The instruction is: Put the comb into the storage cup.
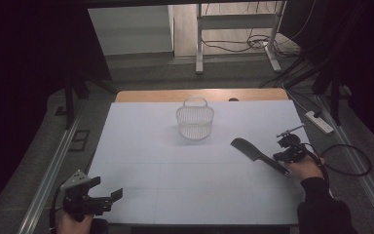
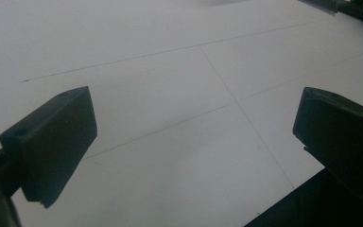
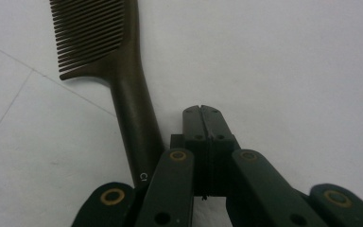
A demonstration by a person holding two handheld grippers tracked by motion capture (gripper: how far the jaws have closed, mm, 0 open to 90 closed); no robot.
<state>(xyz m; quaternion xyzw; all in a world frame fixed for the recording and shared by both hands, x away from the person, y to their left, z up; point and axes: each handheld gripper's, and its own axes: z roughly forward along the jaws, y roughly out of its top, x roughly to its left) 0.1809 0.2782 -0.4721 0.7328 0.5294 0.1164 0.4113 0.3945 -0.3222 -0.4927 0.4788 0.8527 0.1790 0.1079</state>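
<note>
A dark comb [image 1: 256, 154] lies on the white table sheet [image 1: 175, 165], its toothed head toward the middle of the table. In the right gripper view the comb [image 3: 123, 80] runs up the left side, and its handle passes beside and under the left link of my right gripper [image 3: 202, 113]. That gripper's jaws are shut with nothing between them. In the high view my right gripper [image 1: 278, 157] sits at the comb's handle end. At the near left corner my left gripper [image 1: 106, 189] hovers open over bare sheet, its jaws wide apart [image 2: 194, 123].
A translucent white wire basket [image 1: 195, 119] with a handle stands at the far middle of the sheet. A power strip [image 1: 319, 122] and cables lie on the floor to the right. Metal rails run along both sides of the table.
</note>
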